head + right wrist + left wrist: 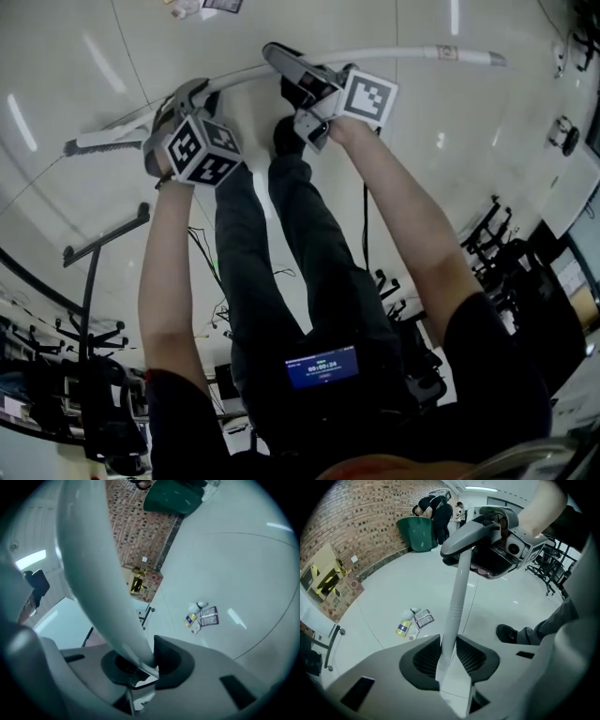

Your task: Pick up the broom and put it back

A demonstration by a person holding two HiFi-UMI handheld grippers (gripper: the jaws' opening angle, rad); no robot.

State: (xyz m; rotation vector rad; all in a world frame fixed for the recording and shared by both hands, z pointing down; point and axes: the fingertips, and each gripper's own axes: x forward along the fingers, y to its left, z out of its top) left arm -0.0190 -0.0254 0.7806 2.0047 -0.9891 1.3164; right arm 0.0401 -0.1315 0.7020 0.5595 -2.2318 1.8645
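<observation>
Broom handle [403,53] spans the head view, long axis running 9 to 2 o'clock. Left gripper [449,656] is clamped on it toward the 9 o'clock end, right gripper [138,667] clamped further along, near 12. Both hands are on it, so neither is nearer. Left gripper view shows the pole running straight up to the right gripper at 12; head view hides the pad contact. Brush end can't be made out. Floor litter [412,620] sits at 9 in the left gripper view.

There is one broom [459,588] and there are two grippers, one left gripper [449,656] and one right gripper [140,667]. Beyond the left gripper, the floor has one green bin [417,532], one yellow bottle [404,628] and one reddish packet [424,618]
</observation>
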